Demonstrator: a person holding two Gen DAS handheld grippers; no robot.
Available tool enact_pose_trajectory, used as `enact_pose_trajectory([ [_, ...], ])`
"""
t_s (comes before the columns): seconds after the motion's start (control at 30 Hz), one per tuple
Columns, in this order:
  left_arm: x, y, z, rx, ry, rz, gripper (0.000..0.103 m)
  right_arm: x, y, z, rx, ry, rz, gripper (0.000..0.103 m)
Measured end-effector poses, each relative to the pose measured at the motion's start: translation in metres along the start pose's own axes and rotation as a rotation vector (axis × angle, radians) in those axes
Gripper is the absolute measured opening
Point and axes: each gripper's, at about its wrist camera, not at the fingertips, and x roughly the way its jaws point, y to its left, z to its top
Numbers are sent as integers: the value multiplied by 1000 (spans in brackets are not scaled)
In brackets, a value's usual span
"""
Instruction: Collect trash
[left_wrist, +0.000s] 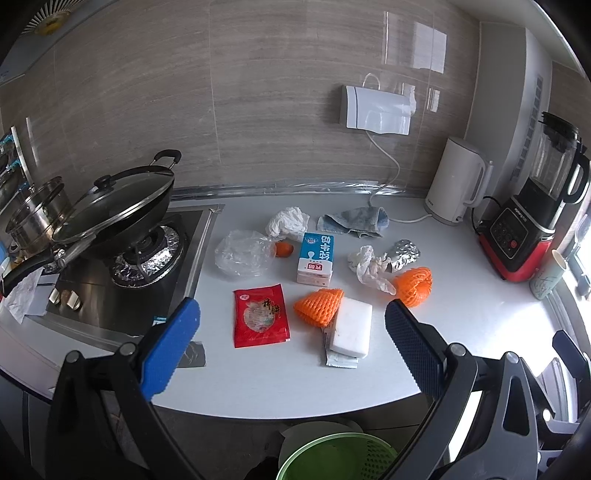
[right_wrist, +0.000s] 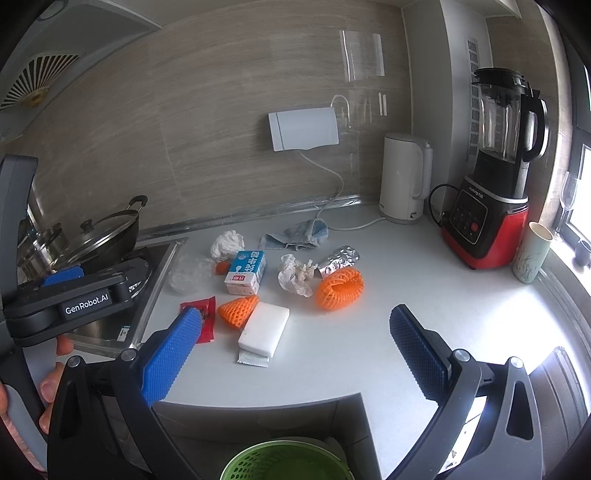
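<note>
Trash lies scattered on the white counter (left_wrist: 461, 332): a red snack packet (left_wrist: 260, 320), a blue-and-white milk carton (left_wrist: 316, 264), two orange foam nets (left_wrist: 318, 306) (left_wrist: 414, 286), a white foam block (left_wrist: 351, 326), crumpled tissue (left_wrist: 369, 269), a foil blister pack (left_wrist: 402, 254), a clear plastic bag (left_wrist: 243, 253) and a white wad (left_wrist: 287, 221). A green bin (left_wrist: 338, 458) stands below the counter edge. My left gripper (left_wrist: 291, 343) hovers open above the packet and block. My right gripper (right_wrist: 295, 347) is open over the counter's front, nothing between its fingers.
A gas stove (left_wrist: 122, 273) with a lidded wok (left_wrist: 118, 210) and steel pot (left_wrist: 37, 214) sits at left. A white kettle (left_wrist: 456, 181), red-based blender (left_wrist: 535, 206), cup (left_wrist: 548, 273) and a blue cloth (left_wrist: 354, 219) stand toward the back and right. A hand (right_wrist: 51, 380) holds the left gripper.
</note>
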Motion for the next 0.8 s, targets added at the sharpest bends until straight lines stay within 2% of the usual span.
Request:
enact_pose_trajectory([
  [0.8, 6, 5, -2, -3, 9, 0, 97, 9, 5, 0, 11, 18, 5, 101],
])
